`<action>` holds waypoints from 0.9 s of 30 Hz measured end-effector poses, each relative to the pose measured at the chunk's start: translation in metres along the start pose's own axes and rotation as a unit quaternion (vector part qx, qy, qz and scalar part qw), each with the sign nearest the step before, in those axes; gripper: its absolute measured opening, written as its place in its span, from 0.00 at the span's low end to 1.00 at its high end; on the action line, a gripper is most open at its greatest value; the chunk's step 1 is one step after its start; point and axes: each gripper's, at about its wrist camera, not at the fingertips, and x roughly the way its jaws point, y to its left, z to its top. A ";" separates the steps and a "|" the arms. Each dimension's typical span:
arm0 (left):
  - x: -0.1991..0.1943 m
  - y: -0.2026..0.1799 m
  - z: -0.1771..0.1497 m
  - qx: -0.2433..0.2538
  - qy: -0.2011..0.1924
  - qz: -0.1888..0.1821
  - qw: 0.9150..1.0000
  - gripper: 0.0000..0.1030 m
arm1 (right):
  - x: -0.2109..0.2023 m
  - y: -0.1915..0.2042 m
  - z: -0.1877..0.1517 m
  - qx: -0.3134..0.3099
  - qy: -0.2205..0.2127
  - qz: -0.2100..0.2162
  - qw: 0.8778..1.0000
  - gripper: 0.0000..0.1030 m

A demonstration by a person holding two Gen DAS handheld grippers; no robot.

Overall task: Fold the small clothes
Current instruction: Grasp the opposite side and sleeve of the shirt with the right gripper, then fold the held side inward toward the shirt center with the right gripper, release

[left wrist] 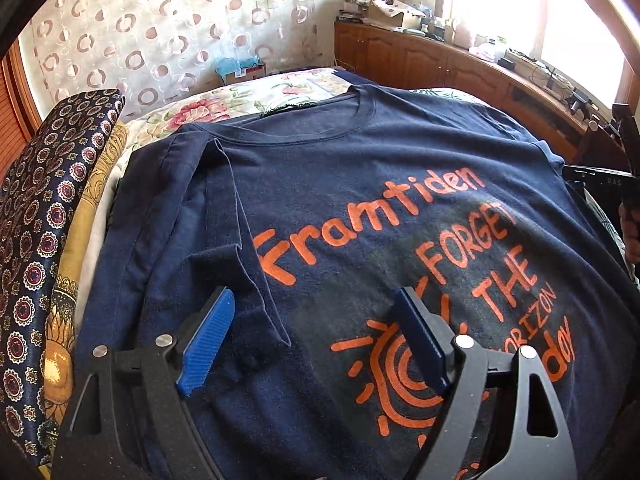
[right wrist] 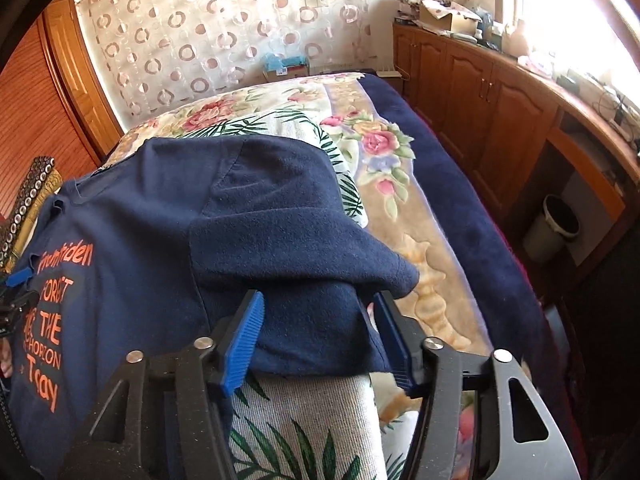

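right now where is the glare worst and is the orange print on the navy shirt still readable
Left wrist view: the window is blown out white at upper right, yet the orange print on the navy cotton t-shirt reads sharply. Right wrist view: the window is equally overexposed; the print sits bent at the fisheye's left edge.

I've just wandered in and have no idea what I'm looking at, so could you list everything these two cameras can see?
Navy cotton T-shirt with orange print: one, lying front-up on the bed, one sleeve folded inward, the other sleeve between the right gripper's fingers.
Floral bedspread: one, cream with pink roses, under the shirt.
Dark blue blanket: one, along the bed's window side.
Patterned navy fabric: one, beside the shirt.
Circle-patterned sheer curtain: one, white, behind the bed.
Wooden cabinets: a brown row, under the window.
White waste bin: one, below the cabinets.
Left gripper: one, black with blue pads, open over the shirt.
Right gripper: one, same colours, open around the sleeve.
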 end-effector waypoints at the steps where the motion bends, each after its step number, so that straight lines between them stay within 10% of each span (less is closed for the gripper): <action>1: 0.001 0.001 0.001 0.000 0.000 0.000 1.000 0.81 | -0.001 -0.002 -0.001 0.007 0.002 0.007 1.000 0.49; 13: 0.003 0.003 0.002 -0.005 0.002 -0.002 1.000 0.83 | -0.015 -0.008 -0.008 -0.004 -0.018 -0.005 1.000 0.04; 27: 0.003 0.005 0.002 -0.007 0.003 -0.001 1.000 0.84 | -0.056 0.067 0.002 -0.083 -0.101 0.066 0.989 0.02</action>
